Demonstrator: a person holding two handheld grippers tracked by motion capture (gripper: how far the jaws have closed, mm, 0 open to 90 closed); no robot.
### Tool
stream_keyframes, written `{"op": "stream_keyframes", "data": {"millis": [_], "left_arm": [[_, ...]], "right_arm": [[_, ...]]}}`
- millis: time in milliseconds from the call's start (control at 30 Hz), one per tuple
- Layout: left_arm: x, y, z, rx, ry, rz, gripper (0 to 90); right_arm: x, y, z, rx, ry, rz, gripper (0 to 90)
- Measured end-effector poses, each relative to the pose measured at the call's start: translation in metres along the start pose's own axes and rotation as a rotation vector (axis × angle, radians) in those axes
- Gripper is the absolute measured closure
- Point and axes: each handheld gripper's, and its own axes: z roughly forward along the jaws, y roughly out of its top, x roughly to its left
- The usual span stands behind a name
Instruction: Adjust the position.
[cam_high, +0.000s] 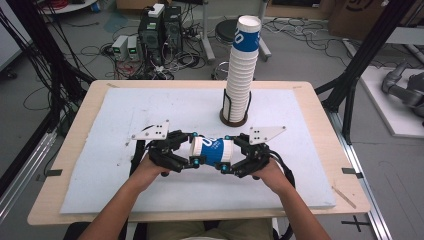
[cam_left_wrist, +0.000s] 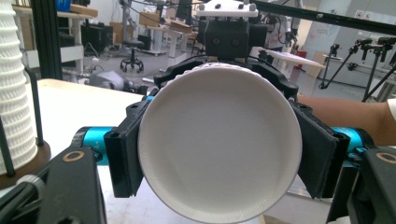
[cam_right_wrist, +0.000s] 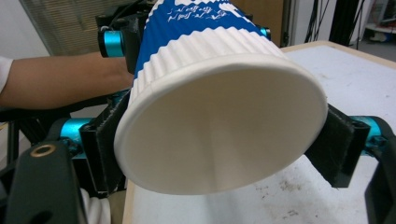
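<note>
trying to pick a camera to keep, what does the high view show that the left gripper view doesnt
High view alone: the blue band on the paper cup, both hands, and the top of the cup stack. Left gripper view alone: the cup's open white inside and lab desks behind. Both: the cup gripped sideways between the left gripper and right gripper, beside the stack's lower part.

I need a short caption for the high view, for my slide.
Two hand-held grippers, left and right, hold a blue-and-white paper cup sideways before a tall cup stack.
</note>
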Motion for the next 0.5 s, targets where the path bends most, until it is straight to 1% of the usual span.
{"op": "stream_keyframes", "data": {"millis": [67, 133, 167, 200, 233, 267, 300, 333, 367, 400, 433, 467, 500], "left_arm": [[0.0004, -0.0006, 0.0005, 0.009, -0.001, -0.008, 28.5], [0.0004, -0.0012, 0.0014, 0.024, 0.003, -0.018, 27.2], [0.0001, -0.0012, 0.0017, 0.032, 0.014, -0.016, 24.6], [0.0, -0.0013, 0.002, 0.044, 0.031, -0.014, 24.6], [0.0008, -0.0016, 0.0019, 0.054, 0.039, -0.035, 15.6], [0.0014, -0.0018, 0.0017, 0.058, 0.041, -0.044, 15.6], [0.0018, -0.0018, 0.001, 0.068, 0.049, -0.043, 15.4], [0.0019, -0.0015, 0.0004, 0.079, 0.057, -0.038, 15.4], [0.002, 0.0, -0.001, 0.097, 0.063, -0.03, 15.4], [0.002, 0.0, -0.001, 0.097, 0.063, -0.03, 15.4], [0.0013, 0.0022, -0.0028, 0.114, 0.072, -0.015, 15.4], [0.0013, 0.0022, -0.0028, 0.114, 0.072, -0.015, 15.4], [0.0014, 0.0034, -0.004, 0.124, 0.073, -0.005, 15.4]], "right_arm": [[-0.0002, 0.0002, -0.0003, 0.006, 0.0, 0.0, 19.4], [-0.0004, 0.0007, -0.0012, 0.029, -0.003, -0.006, 19.5], [-0.0007, 0.0009, -0.0013, 0.036, -0.006, -0.016, 19.5], [-0.0007, 0.0009, -0.0013, 0.036, -0.006, -0.016, 19.5], [0.0, 0.0017, -0.0022, 0.059, -0.016, -0.017, 19.5], [0.0, 0.0017, -0.0022, 0.059, -0.016, -0.017, 19.5], [0.0002, 0.0019, -0.0026, 0.066, -0.017, -0.018, 19.5], [0.0002, 0.0027, -0.0034, 0.084, -0.024, -0.025, 19.5], [-0.0002, 0.0033, -0.0042, 0.088, -0.028, -0.026, 19.5], [-0.0002, 0.0041, -0.005, 0.095, -0.031, -0.021, 19.5], [-0.001, 0.0051, -0.006, 0.101, -0.036, -0.026, 19.5], [-0.0008, 0.0063, -0.0073, 0.116, -0.039, -0.018, 19.5], [-0.0015, 0.0077, -0.0082, 0.13, -0.05, -0.026, 19.5]]}}
